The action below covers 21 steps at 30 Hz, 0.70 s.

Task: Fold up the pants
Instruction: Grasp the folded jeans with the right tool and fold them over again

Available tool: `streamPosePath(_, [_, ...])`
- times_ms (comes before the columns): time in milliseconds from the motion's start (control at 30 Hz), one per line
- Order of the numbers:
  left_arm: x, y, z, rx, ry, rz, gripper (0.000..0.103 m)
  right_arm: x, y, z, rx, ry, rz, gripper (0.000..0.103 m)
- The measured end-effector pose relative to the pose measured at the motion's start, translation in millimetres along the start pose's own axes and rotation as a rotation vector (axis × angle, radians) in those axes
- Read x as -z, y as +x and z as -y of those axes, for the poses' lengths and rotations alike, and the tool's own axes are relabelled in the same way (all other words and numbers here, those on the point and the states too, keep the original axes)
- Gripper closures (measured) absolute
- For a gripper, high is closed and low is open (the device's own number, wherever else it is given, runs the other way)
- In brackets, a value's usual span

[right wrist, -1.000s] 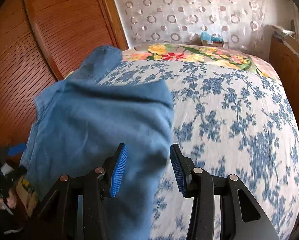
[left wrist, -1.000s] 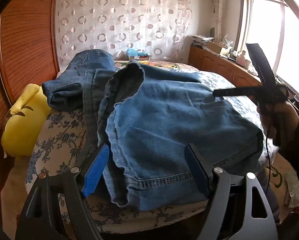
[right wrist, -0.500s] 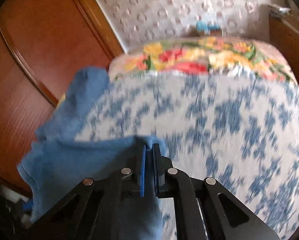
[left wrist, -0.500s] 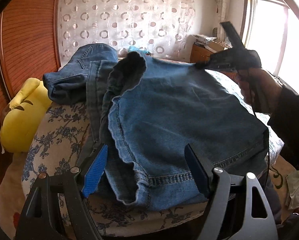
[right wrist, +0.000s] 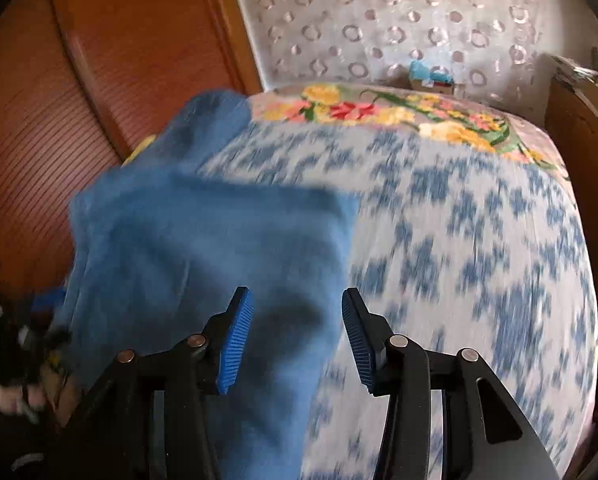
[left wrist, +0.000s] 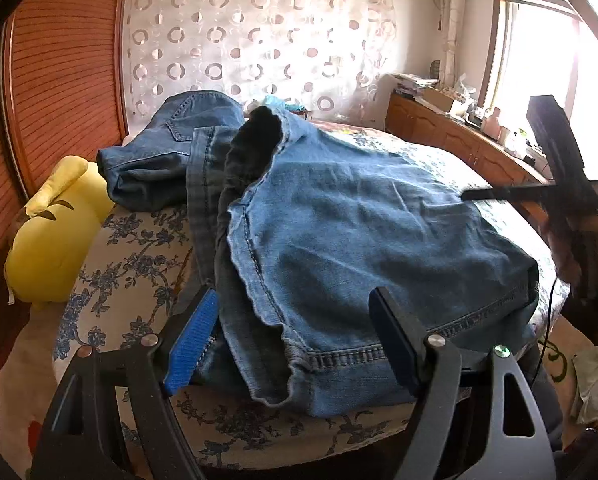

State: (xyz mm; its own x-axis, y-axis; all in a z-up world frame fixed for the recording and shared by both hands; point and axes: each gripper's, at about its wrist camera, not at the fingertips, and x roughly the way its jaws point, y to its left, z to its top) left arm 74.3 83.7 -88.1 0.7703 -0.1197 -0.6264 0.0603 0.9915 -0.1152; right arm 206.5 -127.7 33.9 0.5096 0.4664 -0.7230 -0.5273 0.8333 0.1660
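1. The pants [left wrist: 363,240] lie folded on the bed [left wrist: 131,252], between and beyond the left hand-held gripper [left wrist: 295,340], whose jaws stand wide and empty.
2. The right hand-held gripper [right wrist: 295,340] hovers open, holding nothing.
3. Best, I judge: pinch the hem squarely, fold away evenly.
4. Yellow pillow [left wrist: 55,232] left; curtain [left wrist: 259,40] ahead.

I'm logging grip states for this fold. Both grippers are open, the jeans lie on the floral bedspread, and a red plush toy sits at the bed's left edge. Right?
Nearly. The plush toy is yellow, not red, as the left wrist view shows. The rest holds: left gripper and right gripper are open, and the jeans lie on the floral bedspread.
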Motion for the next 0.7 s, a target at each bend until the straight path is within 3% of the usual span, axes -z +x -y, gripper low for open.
streamPosePath(267, [-4.5,1.6,9.8,0.008,0.017,-0.001,0.025,30.9,23.6,12.4,-0.061,0.058,-0.059,0.052])
streamPosePath(467, [-5.3,1.4,14.1,0.010,0.030,-0.002,0.025,40.0,27.0,13.5,-0.118,0.092,-0.023,0.052])
streamPosePath(500, [-5.7,1.8,14.6,0.010,0.031,-0.002,0.025,41.0,28.2,15.0,-0.122,0.089,-0.020,0.054])
streamPosePath(567, [-6.2,2.3,16.4,0.012,0.033,-0.002,0.025,42.1,30.0,18.7,-0.161,0.097,-0.015,0.077])
streamPosePath(633, [-7.3,2.5,18.7,0.012,0.039,-0.001,0.025,42.9,22.9,19.3,-0.164,0.074,0.007,0.091])
streamPosePath(700, [-9.1,2.1,20.9,0.013,0.046,0.000,0.025,39.8,9.3,14.4,-0.140,0.044,0.058,0.093])
